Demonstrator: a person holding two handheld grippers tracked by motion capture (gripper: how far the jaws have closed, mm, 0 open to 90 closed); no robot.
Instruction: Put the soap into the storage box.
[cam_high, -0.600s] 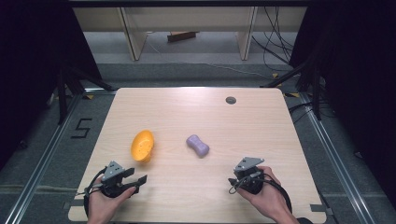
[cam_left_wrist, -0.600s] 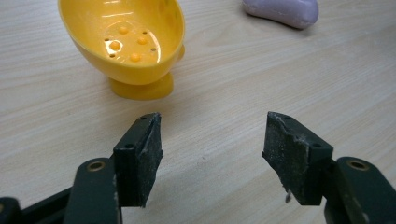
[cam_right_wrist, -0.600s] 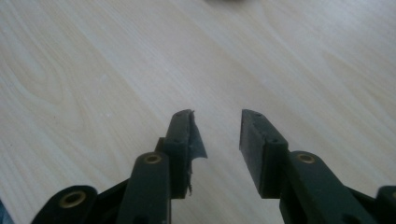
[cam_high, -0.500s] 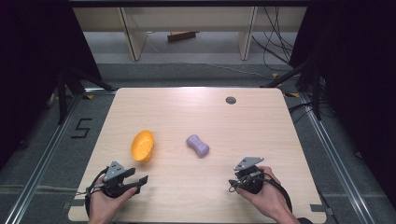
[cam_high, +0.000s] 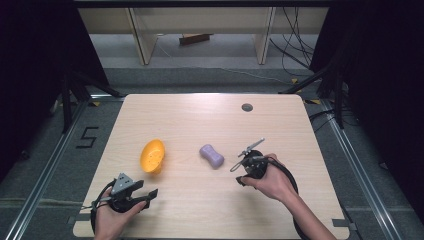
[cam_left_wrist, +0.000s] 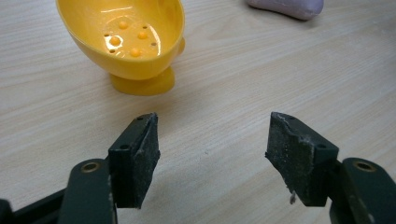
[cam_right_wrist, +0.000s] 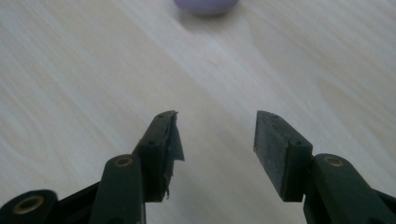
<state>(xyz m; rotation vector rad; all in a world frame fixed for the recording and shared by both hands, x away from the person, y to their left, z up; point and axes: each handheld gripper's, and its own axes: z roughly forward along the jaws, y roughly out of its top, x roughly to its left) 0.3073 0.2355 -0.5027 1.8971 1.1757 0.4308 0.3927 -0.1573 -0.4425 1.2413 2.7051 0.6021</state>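
Observation:
An orange-yellow soap dish (cam_high: 152, 155) with drain holes stands left of the table's middle; the left gripper view has it close ahead, the soap dish (cam_left_wrist: 126, 42) at upper left. A purple soap bar (cam_high: 212, 155) lies at the middle, with an end of the soap bar (cam_right_wrist: 205, 5) at the top edge of the right gripper view. My left gripper (cam_high: 150, 194) rests open near the front left edge, nothing between its fingers (cam_left_wrist: 135, 158). My right gripper (cam_high: 237, 170) is open just right of the soap, its fingers (cam_right_wrist: 280, 154) empty.
The light wooden table (cam_high: 210, 125) has a dark round hole (cam_high: 247, 107) at the back right. Black curtains and metal floor rails flank both sides. Cables trail from each gripper toward the front edge.
My right hand has carried its gripper forward and left, from the front right of the table to just beside the purple soap. The left gripper has stayed put.

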